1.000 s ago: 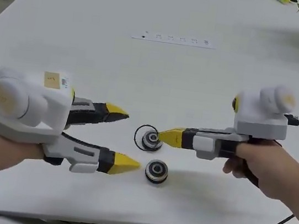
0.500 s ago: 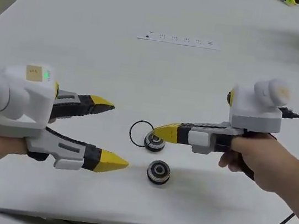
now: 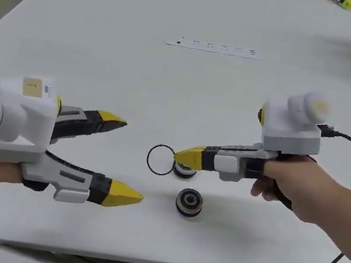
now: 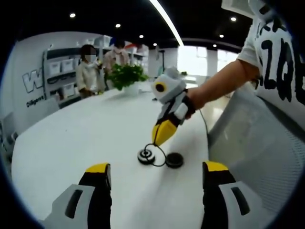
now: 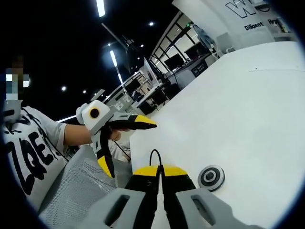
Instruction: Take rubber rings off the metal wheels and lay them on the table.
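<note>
**Right claw** (image 3: 184,155): pressed together, pinching a thin black rubber ring (image 3: 148,158) by its edge. The ring is clear of the bare metal wheel (image 3: 185,171) just beside it. Whether it touches the counter (image 3: 170,78) cannot be told.

**Left claw** (image 3: 121,158): spread, empty, apart from the work.

**Second wheel** (image 3: 190,201): nearer the person, appears to carry its ring.

**Assessment:** one ring stripped, not yet laid down; one wheel outstanding.
</note>
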The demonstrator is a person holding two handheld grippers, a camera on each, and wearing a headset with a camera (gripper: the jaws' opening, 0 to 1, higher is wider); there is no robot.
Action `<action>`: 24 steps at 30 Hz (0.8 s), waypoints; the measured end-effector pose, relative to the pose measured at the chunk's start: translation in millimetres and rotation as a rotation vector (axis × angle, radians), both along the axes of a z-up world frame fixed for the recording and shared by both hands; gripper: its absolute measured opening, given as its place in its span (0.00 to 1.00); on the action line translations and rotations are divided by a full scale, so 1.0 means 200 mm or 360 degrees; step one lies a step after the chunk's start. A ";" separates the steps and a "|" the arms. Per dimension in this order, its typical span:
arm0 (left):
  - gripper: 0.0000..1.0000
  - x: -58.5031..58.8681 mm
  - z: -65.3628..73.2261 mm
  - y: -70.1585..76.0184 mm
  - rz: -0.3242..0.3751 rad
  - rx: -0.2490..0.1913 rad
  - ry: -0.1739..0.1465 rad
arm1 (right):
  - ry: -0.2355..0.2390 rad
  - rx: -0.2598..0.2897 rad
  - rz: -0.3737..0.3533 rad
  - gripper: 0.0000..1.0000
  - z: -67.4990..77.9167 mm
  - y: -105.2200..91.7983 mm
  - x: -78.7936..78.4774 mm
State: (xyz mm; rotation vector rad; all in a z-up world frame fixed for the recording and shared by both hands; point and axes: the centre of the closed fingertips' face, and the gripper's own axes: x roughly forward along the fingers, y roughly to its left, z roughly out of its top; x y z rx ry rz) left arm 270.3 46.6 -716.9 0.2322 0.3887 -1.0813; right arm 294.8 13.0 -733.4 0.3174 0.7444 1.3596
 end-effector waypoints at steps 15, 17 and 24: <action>0.81 -0.02 -0.02 0.05 0.0034 0.0019 0.0008 | 0.0022 -0.0077 0.0039 0.00 -0.09 0.04 -0.04; 0.81 -0.02 -0.03 0.05 0.0034 0.0022 0.0009 | 0.0025 -0.0087 0.0046 0.00 -0.10 0.05 -0.04; 0.81 -0.03 -0.03 0.06 0.0040 0.0025 0.0017 | 0.0020 -0.0125 0.0076 0.00 -0.14 0.08 -0.06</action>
